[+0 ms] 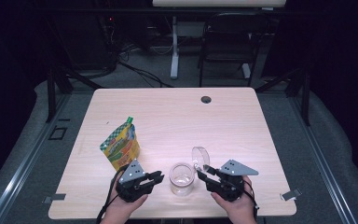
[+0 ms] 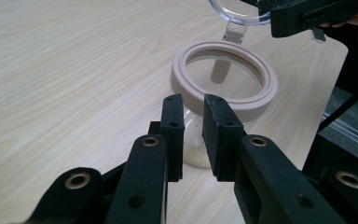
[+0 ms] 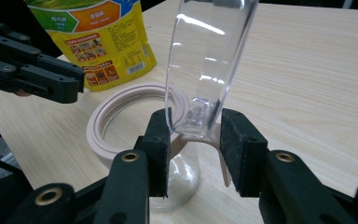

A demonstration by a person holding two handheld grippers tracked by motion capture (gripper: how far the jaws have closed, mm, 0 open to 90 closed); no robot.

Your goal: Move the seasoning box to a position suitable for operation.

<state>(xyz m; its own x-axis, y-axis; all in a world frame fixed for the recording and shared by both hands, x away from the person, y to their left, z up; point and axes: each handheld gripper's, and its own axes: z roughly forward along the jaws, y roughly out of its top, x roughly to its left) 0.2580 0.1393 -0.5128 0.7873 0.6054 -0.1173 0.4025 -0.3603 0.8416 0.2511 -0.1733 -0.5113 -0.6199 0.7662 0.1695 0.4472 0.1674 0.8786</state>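
Observation:
A clear glass jar (image 1: 182, 179) with a pale pink rim (image 2: 261, 100) stands near the table's front edge, its hinged clear lid (image 1: 199, 157) swung up and open. My left gripper (image 1: 161, 176) sits just left of the jar. In the left gripper view its fingertips (image 2: 193, 105) show a narrow gap with nothing in it, level with the jar's glass body. My right gripper (image 1: 200, 173) comes in from the right. In the right gripper view its pads (image 3: 193, 126) press on the lower edge of the lid (image 3: 209, 56) by the hinge.
A yellow and green snack pouch (image 1: 120, 145) stands upright left of the jar, behind my left gripper. The wooden table (image 1: 168, 112) has a cable hole (image 1: 206, 99) near its far edge. A dark chair (image 1: 228, 42) stands beyond the table.

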